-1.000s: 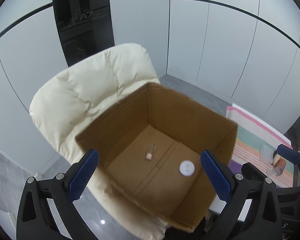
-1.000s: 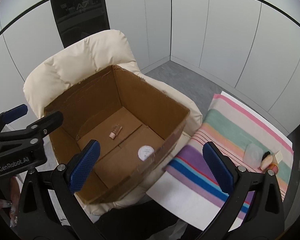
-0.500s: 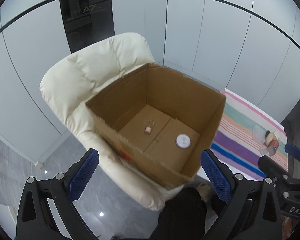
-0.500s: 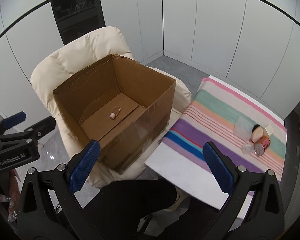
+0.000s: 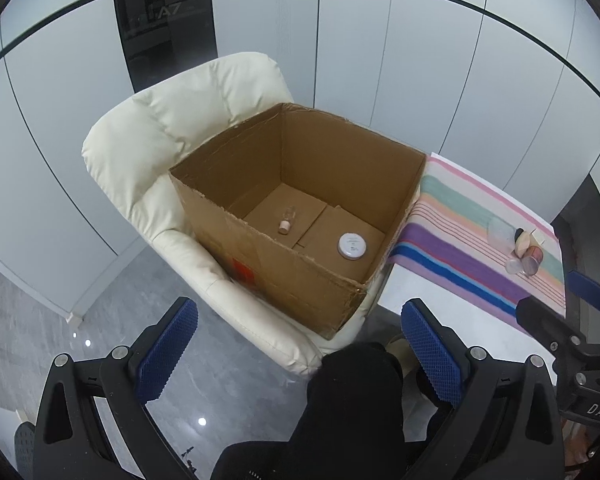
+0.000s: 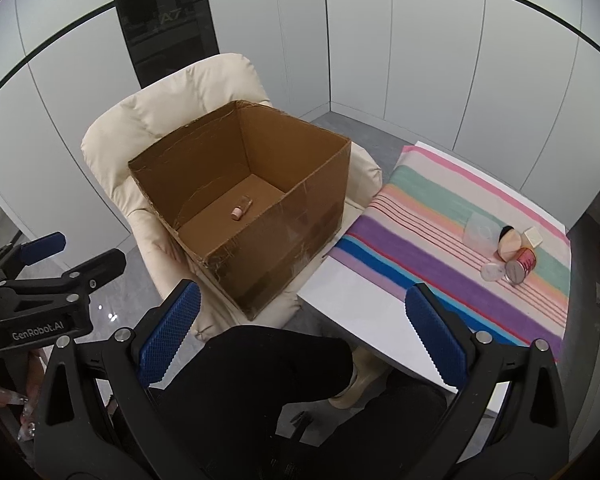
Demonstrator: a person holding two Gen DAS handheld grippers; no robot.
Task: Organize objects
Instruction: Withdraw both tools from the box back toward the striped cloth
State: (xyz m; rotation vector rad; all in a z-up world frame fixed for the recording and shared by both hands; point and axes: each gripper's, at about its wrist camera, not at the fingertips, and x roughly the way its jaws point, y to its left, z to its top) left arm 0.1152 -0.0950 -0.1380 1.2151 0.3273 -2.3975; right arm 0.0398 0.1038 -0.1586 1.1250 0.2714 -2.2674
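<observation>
An open cardboard box [image 5: 284,272] [image 6: 284,236] sits on a cream armchair [image 5: 172,128] [image 6: 188,96]. Inside lie a small pink-capped bottle [image 5: 287,224] [image 6: 241,207] and a white round jar [image 5: 352,245]. On the striped cloth [image 5: 460,240] [image 6: 420,216] lie a red can [image 6: 521,265], a beige puff [image 6: 510,242], a clear lid [image 6: 479,229], a small clear disc [image 6: 491,272] and a white cube [image 6: 533,236]. My left gripper [image 5: 300,356] and right gripper [image 6: 304,328] are both open and empty, held back from the box.
The table's white edge [image 6: 364,300] shows in front of the cloth. The person's dark-clothed legs [image 6: 260,360] are below the grippers. White wall panels and a dark door [image 5: 164,20] stand behind the chair. Grey floor [image 5: 40,300] lies to the left.
Both grippers have pulled back and up from the box, which now looks smaller and farther. The items on the cloth have come into fuller view. Both stay open.
</observation>
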